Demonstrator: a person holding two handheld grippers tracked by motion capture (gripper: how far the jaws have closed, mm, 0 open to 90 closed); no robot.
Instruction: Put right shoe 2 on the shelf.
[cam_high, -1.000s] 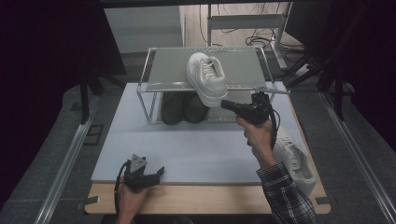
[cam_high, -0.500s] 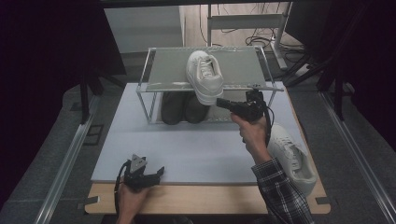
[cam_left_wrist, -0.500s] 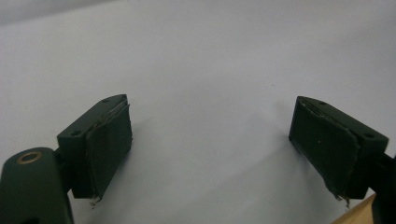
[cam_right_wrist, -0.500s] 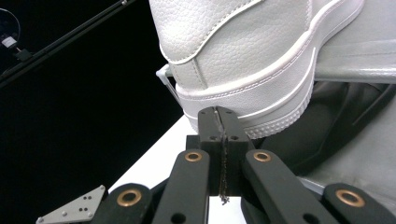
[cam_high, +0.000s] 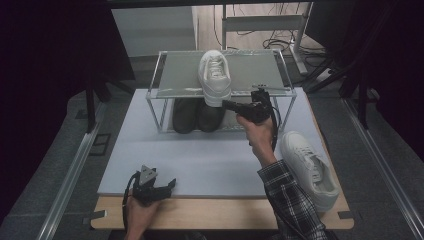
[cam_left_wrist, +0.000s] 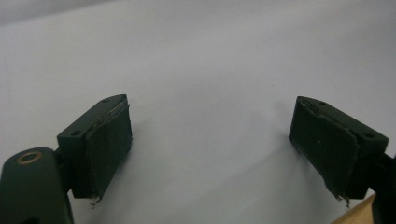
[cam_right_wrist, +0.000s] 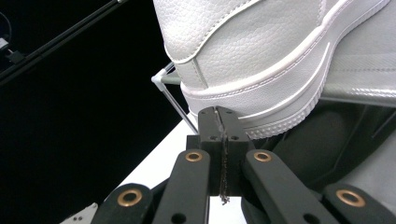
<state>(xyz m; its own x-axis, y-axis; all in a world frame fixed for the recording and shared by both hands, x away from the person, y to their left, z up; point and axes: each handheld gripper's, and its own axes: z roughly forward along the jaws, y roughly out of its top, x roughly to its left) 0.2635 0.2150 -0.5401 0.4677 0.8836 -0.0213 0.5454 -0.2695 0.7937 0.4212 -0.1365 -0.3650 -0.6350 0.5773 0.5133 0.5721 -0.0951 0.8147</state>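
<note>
A white sneaker (cam_high: 215, 75) stands on the top shelf of a small metal rack (cam_high: 255, 70), with its heel hanging over the front edge. My right gripper (cam_high: 226, 104) is shut with nothing between its jaws. Its tip (cam_right_wrist: 218, 113) is right against the sole at the sneaker's heel (cam_right_wrist: 261, 60). A second white sneaker (cam_high: 307, 167) lies on the table at the right, beside my right forearm. My left gripper (cam_high: 169, 185) rests open at the mat's front left. Between its pads (cam_left_wrist: 109, 140) I see only bare mat.
A pair of dark shoes (cam_high: 197, 115) sits under the rack's shelf, just below the right gripper. The light mat (cam_high: 200, 160) covers most of the wooden table (cam_high: 210, 212). Cables and stands lie on the floor behind the rack.
My right gripper has moved left along the rack's front to the sneaker's heel. The sneaker on the shelf now sits straighter, toe pointing away. The left gripper stayed put.
</note>
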